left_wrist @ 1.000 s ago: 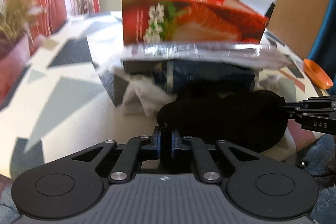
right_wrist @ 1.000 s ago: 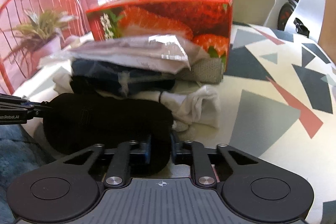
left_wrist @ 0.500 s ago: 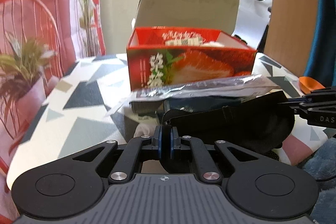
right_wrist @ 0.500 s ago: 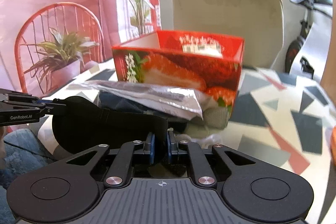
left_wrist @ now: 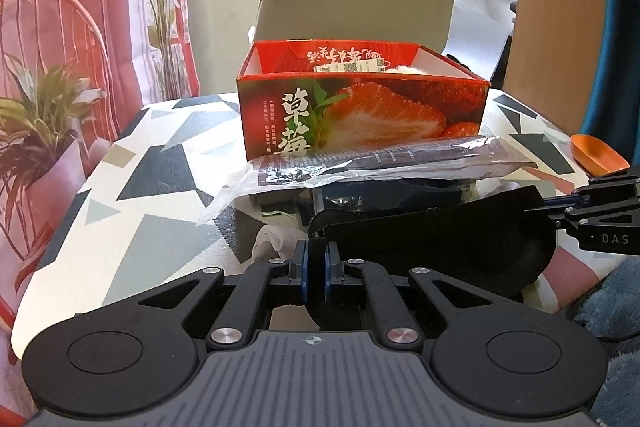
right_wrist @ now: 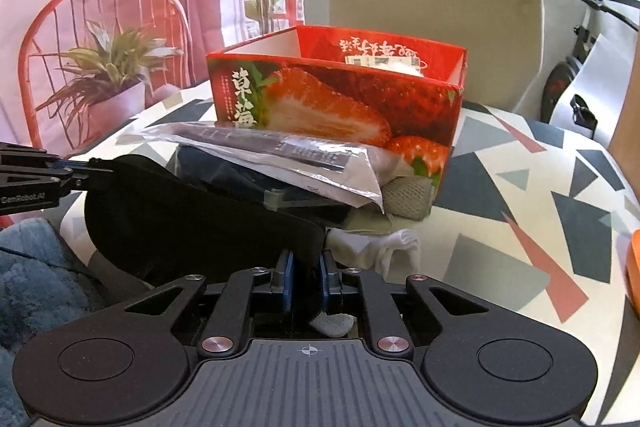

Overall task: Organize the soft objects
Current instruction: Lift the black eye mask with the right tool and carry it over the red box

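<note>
Left wrist view | black cloth [left_wrist: 432, 239] now lifted, stretched | both jaws clamped on it

Red carton [left_wrist: 362, 115] printed with sliced strawberries and white characters, white tablecloth [left_wrist: 160, 195] patterned with grey, black and salmon triangles, black fabric item [right_wrist: 192, 219], white sock [right_wrist: 384, 251], orange scoop [left_wrist: 596, 157], fuzzy blue cloth [right_wrist: 36, 275]

The cloth [left_wrist: 432, 239] spans between the left gripper [left_wrist: 316, 265] and right gripper [right_wrist: 306, 273], each clamped on one end, with the packet [left_wrist: 384, 163] just ahead on a pile, and the box [left_wrist: 360, 115] behind it on the table [left_wrist: 160, 211].
</note>
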`<state>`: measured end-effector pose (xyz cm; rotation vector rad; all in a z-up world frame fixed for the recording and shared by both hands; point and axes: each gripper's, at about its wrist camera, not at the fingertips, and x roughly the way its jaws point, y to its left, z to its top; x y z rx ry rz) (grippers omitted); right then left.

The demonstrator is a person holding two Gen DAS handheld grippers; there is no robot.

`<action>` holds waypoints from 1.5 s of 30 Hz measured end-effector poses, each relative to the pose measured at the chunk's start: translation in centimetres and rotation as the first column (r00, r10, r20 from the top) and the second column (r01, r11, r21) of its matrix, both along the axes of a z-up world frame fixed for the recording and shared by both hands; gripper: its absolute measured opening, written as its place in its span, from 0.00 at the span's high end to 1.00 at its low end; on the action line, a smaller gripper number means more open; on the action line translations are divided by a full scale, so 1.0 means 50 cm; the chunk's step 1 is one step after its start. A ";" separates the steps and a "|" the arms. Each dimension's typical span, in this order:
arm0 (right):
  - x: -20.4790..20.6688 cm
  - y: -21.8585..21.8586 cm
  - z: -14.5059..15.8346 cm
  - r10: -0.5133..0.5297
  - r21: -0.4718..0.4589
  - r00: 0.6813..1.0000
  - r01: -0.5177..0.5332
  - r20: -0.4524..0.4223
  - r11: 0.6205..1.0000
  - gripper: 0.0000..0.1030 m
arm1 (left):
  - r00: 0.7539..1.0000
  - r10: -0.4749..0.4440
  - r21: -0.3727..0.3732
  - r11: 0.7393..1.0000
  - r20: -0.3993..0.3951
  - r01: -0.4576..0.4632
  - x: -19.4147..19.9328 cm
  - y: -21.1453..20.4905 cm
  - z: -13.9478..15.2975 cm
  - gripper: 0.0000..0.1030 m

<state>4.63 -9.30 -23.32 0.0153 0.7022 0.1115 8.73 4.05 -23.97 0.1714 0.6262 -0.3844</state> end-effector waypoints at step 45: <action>0.226 -0.081 0.247 0.027 -0.019 0.968 -0.023 0.251 1.000 0.90 | 0.984 0.008 -0.040 0.999 0.178 -0.001 0.227 -0.043 0.212 0.92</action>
